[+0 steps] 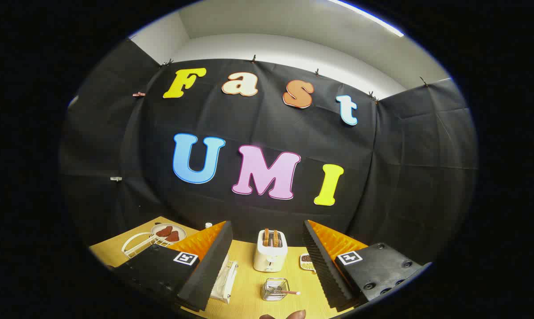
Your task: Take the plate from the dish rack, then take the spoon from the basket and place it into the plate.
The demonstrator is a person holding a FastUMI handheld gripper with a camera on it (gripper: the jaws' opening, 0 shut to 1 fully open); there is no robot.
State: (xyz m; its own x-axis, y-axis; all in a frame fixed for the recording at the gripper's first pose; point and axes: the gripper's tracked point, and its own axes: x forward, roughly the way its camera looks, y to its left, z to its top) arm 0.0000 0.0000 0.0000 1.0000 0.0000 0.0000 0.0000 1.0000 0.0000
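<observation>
The gripper [267, 261] is wide open and holds nothing. Between its fingers stand the wire basket [275, 289] with the spoon [288, 292] near, a toaster [270, 250] farther, and the white dish rack [224, 281] left, partly behind the left finger.

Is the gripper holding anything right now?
No. The gripper is open, its fingers spread wide above the wooden table, with the toaster and wire basket beyond the gap, untouched.
</observation>
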